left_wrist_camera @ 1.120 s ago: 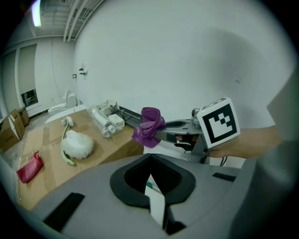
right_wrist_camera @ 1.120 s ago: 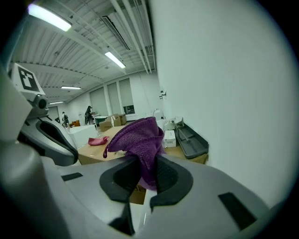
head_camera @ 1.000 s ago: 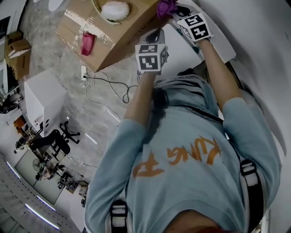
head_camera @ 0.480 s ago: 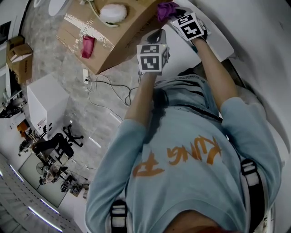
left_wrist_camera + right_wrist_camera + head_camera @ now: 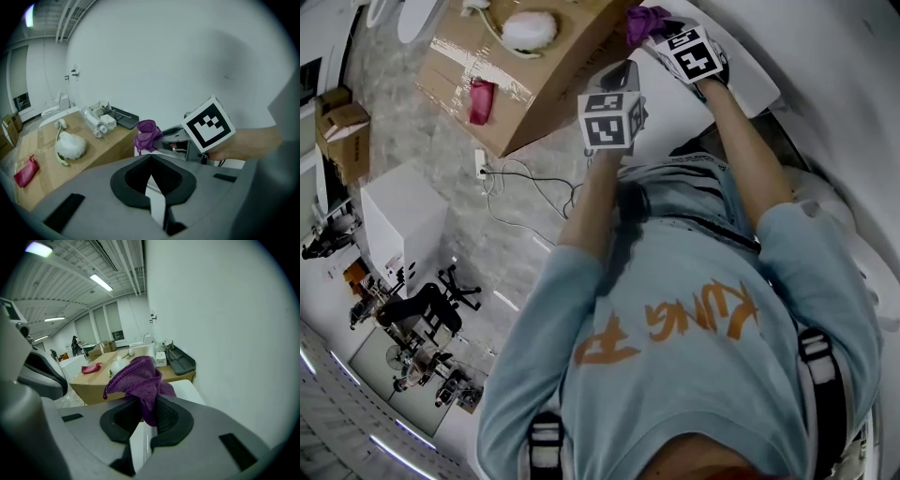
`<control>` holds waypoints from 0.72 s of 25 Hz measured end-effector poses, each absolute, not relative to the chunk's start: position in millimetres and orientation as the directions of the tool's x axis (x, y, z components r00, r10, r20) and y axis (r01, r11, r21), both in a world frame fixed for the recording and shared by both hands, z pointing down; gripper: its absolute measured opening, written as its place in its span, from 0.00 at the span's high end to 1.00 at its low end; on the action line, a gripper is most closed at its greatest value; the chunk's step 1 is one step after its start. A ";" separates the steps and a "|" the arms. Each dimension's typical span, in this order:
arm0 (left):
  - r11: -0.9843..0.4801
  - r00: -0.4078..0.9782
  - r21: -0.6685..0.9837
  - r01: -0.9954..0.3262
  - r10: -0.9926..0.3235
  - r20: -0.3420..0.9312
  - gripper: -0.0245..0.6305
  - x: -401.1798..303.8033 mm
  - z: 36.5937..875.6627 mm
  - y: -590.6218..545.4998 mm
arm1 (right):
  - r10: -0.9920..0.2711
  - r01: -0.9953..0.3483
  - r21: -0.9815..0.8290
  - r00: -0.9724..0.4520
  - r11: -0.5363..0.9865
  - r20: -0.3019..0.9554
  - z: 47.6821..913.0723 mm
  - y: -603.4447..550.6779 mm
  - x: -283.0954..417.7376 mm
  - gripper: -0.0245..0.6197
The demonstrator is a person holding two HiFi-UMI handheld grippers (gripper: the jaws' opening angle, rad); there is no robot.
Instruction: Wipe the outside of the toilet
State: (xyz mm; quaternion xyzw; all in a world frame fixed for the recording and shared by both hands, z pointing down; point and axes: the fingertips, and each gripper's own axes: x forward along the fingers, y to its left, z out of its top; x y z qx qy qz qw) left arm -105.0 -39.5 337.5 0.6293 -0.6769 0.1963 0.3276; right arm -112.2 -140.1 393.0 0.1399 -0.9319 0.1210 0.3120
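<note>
A purple cloth (image 5: 645,19) (image 5: 138,378) (image 5: 147,133) bunches out of my right gripper (image 5: 664,30) (image 5: 149,401), which is shut on it. It hovers just over the white toilet tank lid (image 5: 748,86) (image 5: 187,387), close to the wall. My left gripper (image 5: 619,75) (image 5: 151,159) is shut with nothing between its pads. It sits beside and slightly behind the right one, above the lid's near edge. The toilet bowl is hidden behind the person's body in the head view.
A large cardboard box (image 5: 534,89) stands next to the toilet, carrying a white fluffy brush (image 5: 530,28), a red rag (image 5: 480,94) and a grey tray (image 5: 180,359). A cable (image 5: 525,178) trails on the floor. A white cabinet (image 5: 394,216) is further off.
The right gripper and the purple cloth have shifted a little along the tank lid, toward the box. The left gripper has barely moved.
</note>
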 end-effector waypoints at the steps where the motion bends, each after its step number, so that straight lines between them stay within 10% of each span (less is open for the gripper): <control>1: 0.124 0.014 0.150 -0.981 -0.722 0.692 0.93 -101.3 336.7 -39.2 | -0.189 -0.341 -0.139 -0.766 0.930 0.614 391.6 -139.8 -108.6 0.85; 18: 0.039 0.101 0.179 -0.983 -0.704 0.703 0.93 -68.0 344.7 -39.3 | -0.223 -0.424 -0.198 -0.754 0.884 0.618 390.0 -122.1 -58.5 0.85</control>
